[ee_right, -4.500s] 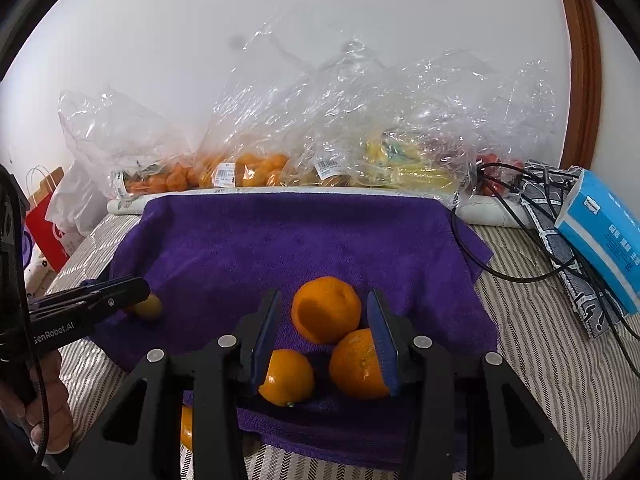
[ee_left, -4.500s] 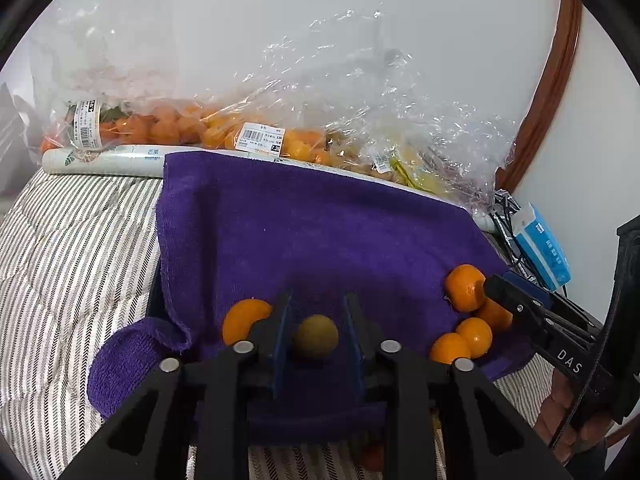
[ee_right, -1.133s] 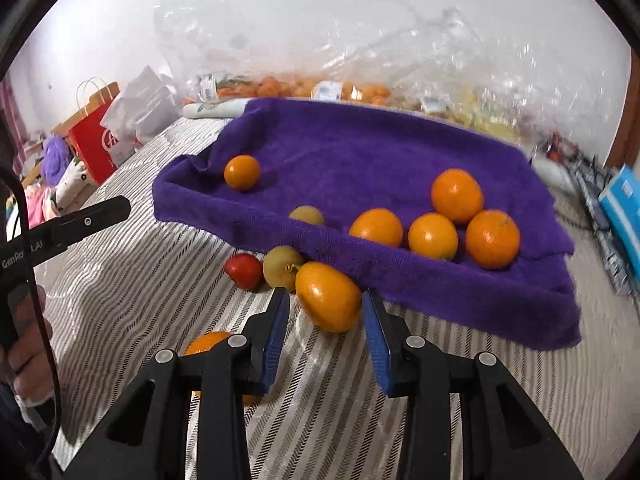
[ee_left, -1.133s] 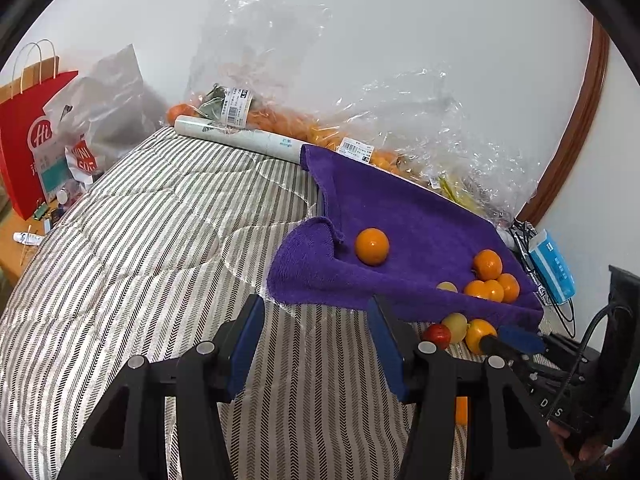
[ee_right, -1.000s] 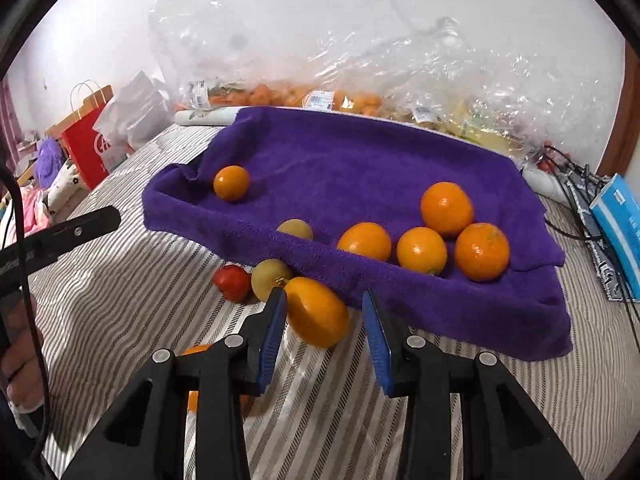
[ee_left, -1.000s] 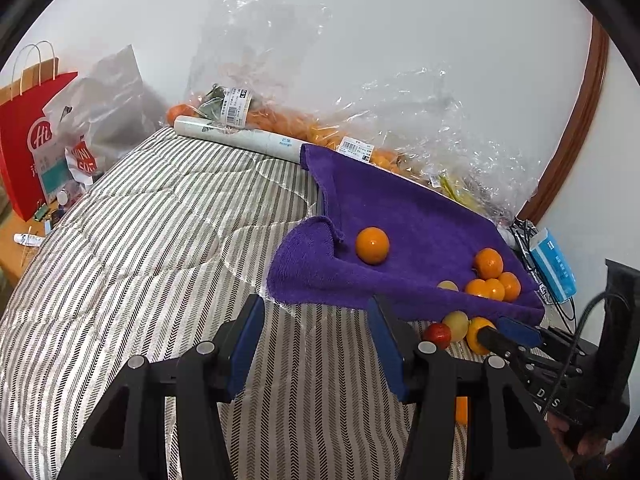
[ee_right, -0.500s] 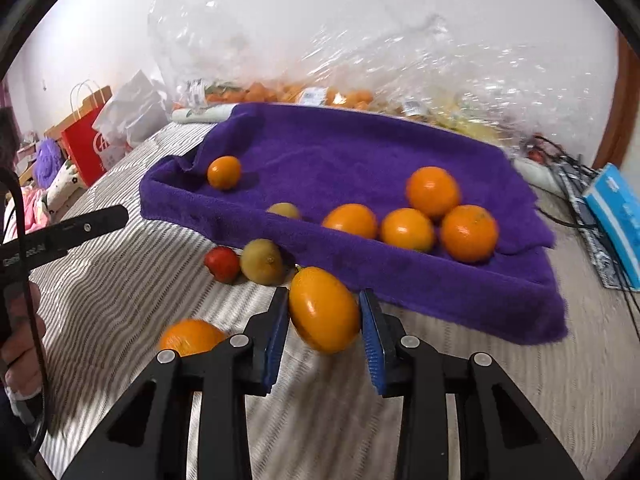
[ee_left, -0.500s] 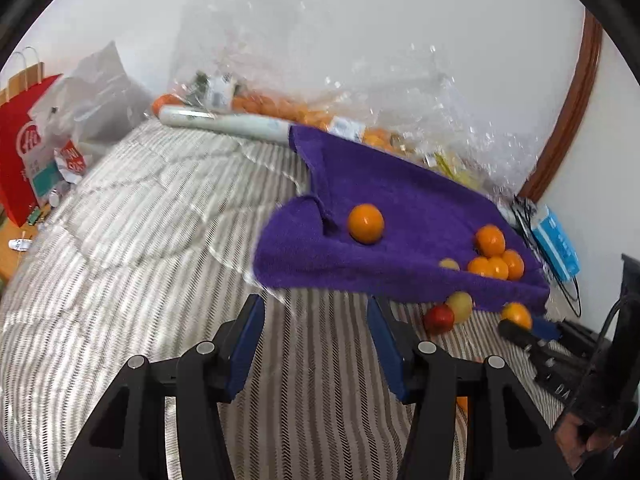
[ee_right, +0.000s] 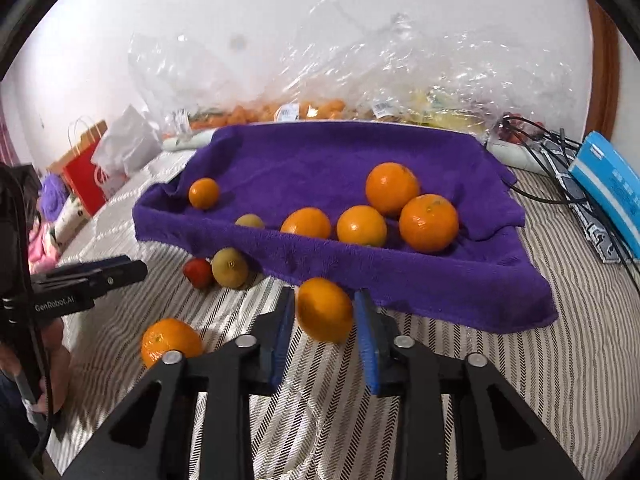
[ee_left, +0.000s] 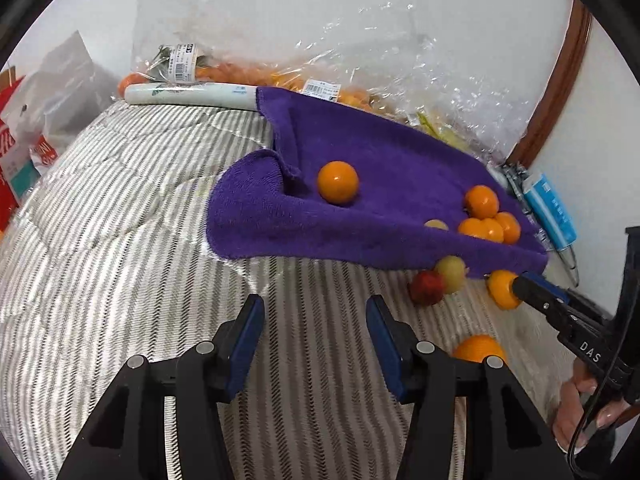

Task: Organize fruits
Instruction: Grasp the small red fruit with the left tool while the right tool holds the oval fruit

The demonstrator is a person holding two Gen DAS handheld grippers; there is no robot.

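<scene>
Surroundings: you are working over a striped quilt (ee_right: 500,380); clear plastic bags of fruit (ee_right: 320,108) line its far edge against the wall, a red paper bag (ee_right: 86,172) stands past its left edge, and a blue box (ee_right: 608,184) with black cables (ee_right: 552,160) lies at its right edge.
In the way: the front hem of the purple towel (ee_right: 400,280) hangs just beyond your right gripper (ee_right: 324,316); a red fruit (ee_right: 199,273) and a green-brown fruit (ee_right: 230,268) sit touching each other on the quilt against that hem.
Right fingers: your blue pads (ee_right: 366,332) are clamped on an elongated orange fruit (ee_right: 325,310), held just in front of the towel's near edge.
Left fingers: your left gripper (ee_left: 316,344) has its pads apart with nothing between them, over bare quilt short of the towel's near-left corner.
On the towel: five oranges, one (ee_right: 204,193) alone near the left edge and four (ee_right: 362,225) clustered towards the right, plus one small green-brown fruit (ee_right: 249,221) behind the front fold.
On the quilt: one loose orange (ee_right: 171,342) near the front edge, left of your right gripper.
</scene>
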